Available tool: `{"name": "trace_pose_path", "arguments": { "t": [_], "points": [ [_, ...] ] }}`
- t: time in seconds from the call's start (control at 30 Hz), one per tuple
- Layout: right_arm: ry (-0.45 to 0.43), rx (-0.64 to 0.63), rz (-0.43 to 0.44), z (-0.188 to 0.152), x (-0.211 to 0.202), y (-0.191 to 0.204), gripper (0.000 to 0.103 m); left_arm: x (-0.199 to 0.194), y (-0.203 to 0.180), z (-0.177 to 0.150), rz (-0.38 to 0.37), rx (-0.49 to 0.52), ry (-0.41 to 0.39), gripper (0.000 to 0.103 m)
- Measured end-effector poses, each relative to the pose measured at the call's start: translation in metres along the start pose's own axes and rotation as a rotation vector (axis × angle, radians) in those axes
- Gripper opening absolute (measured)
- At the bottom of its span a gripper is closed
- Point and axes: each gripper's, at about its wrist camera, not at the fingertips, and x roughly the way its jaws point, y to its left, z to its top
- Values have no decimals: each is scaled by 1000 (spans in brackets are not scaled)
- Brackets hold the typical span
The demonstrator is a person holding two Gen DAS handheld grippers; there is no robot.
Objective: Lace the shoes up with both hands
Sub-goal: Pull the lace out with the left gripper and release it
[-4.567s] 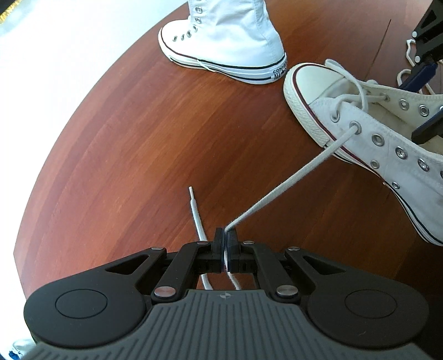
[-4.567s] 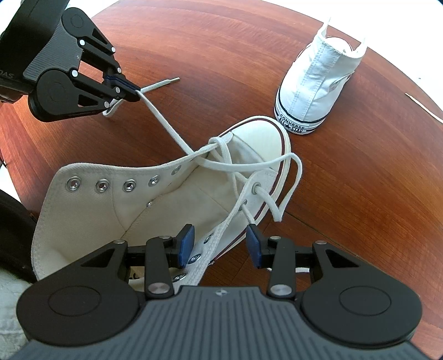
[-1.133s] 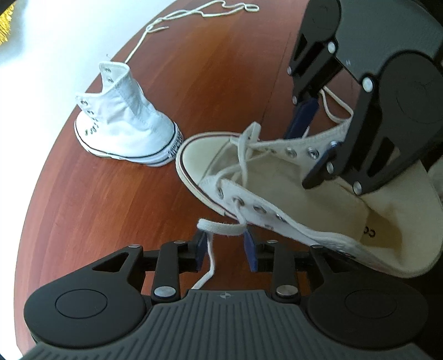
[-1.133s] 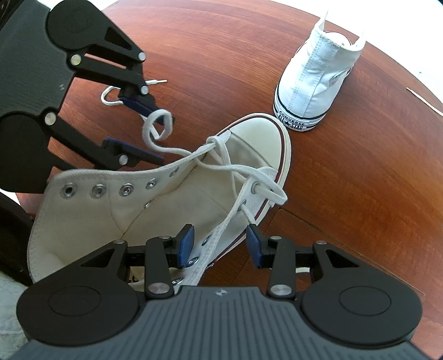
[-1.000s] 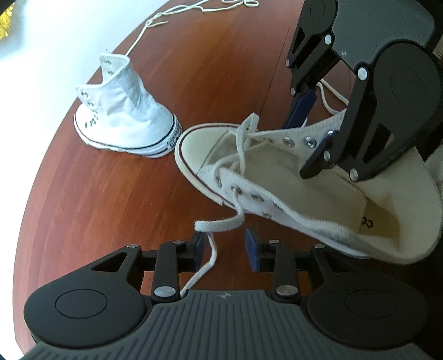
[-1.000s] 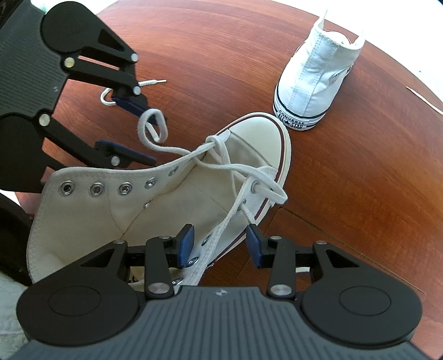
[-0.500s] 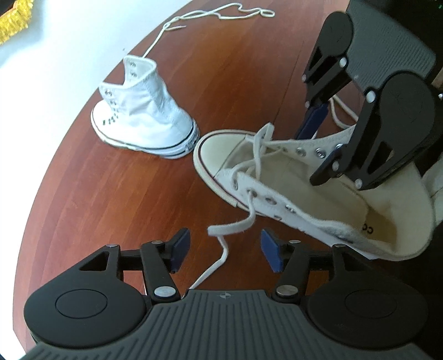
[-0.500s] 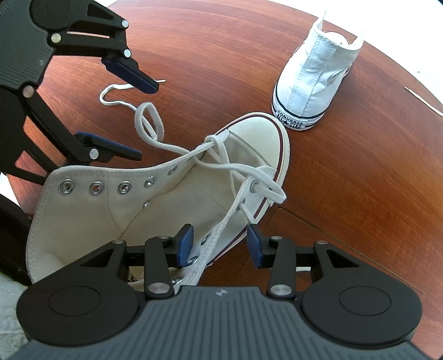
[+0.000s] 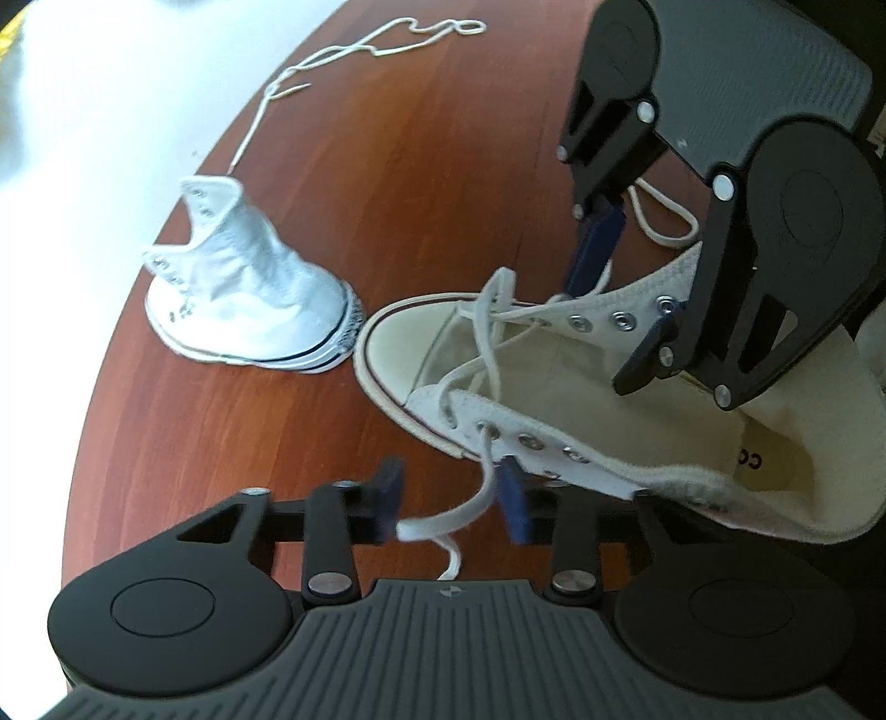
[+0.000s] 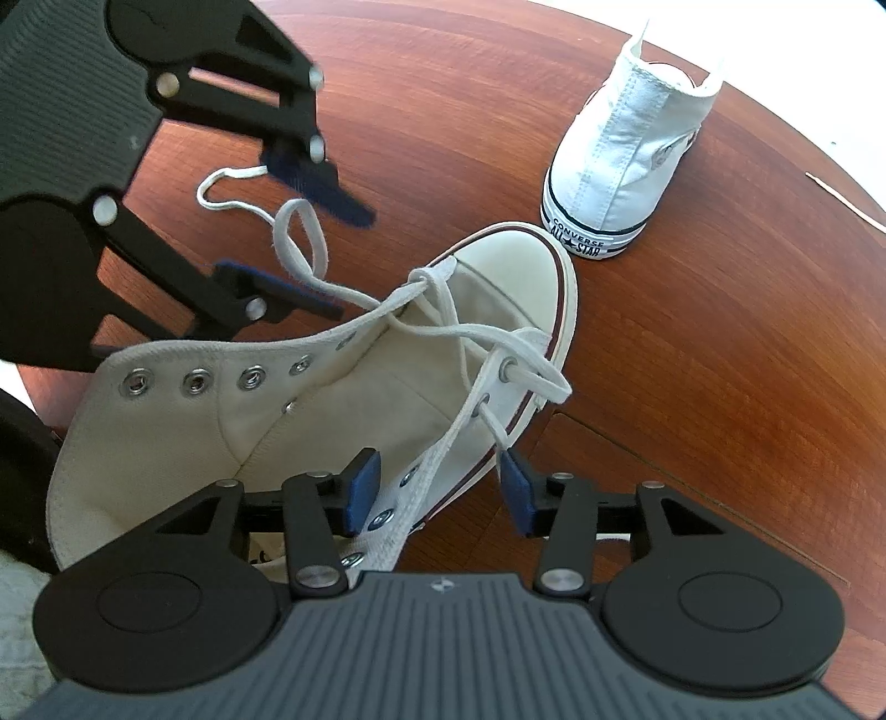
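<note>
We've got the cream shoe (image 10: 310, 399) lying on the wooden surface (image 10: 720, 343), toe pointing away, collar splayed wide so both eyelet rows face up where we can reach them. The lace (image 10: 443, 332) crosses only the lowest eyelets near the toe; the upper ones stand bare. Our left tool (image 9: 451, 501) is spread, and the lace's loose end droops between its fingers without being pinched, handy for a grab. Our right tool (image 10: 437, 490) is spread too, straddling the near eyelet flap and gripping nothing, placed as if to steady that side. A second white shoe (image 9: 243, 299) stands upright just beyond the toe, with a spare lace (image 9: 365, 47) strewn at the surface's far edge.
</note>
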Motion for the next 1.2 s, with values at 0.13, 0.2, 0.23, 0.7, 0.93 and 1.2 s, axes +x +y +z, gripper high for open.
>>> {"name": "trace_pose_path", "arguments": {
  "t": [0.13, 0.2, 0.23, 0.7, 0.93, 1.2],
  "points": [
    [0, -11, 7, -2, 1, -3, 49, 6, -5, 3, -15, 27, 4, 14],
    [2, -17, 9, -3, 1, -3, 49, 9, -7, 4, -15, 36, 8, 5],
    [2, -17, 9, -4, 1, -4, 49, 10, -8, 3, -9, 34, 9, 4],
    [13, -23, 7, -5, -6, -1, 50, 18, 9, -19, 93, -137, 81, 3],
    [16, -23, 7, -3, -5, 1, 51, 19, 21, -38, 146, -219, 126, 3],
    [18, -28, 5, -2, -4, 2, 51, 18, 34, -62, 187, -299, 184, 3]
  ]
}}
